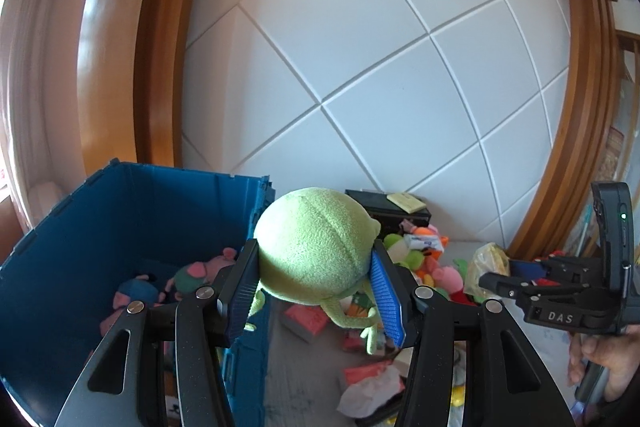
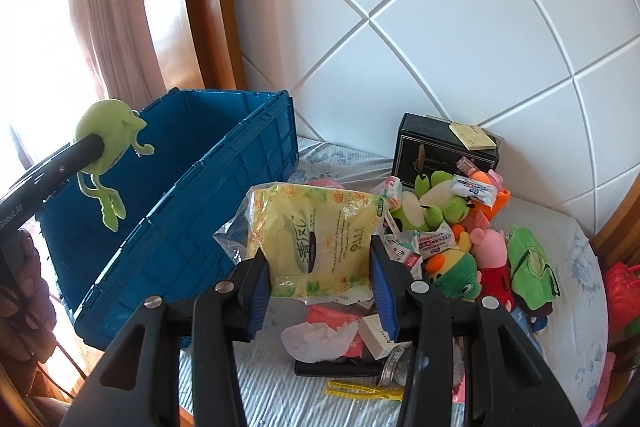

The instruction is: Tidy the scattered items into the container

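Observation:
My left gripper (image 1: 316, 291) is shut on a round green plush toy (image 1: 316, 247) with dangling legs, held in the air by the right rim of the blue crate (image 1: 132, 211). The crate holds a few plush toys (image 1: 192, 273). In the right wrist view the green plush (image 2: 106, 137) hangs over the crate (image 2: 192, 211) at the left. My right gripper (image 2: 320, 287) is shut on a yellow tissue pack in a clear bag (image 2: 312, 235), held above the bed. The right gripper also shows in the left wrist view (image 1: 500, 283).
A pile of plush toys (image 2: 460, 227), small packets and pink packs (image 2: 332, 311) lies on the bed. A black box (image 2: 440, 147) stands against the white tiled wall. A yellow clip (image 2: 364, 391) lies near the front. Wooden frame and curtain stand at the left.

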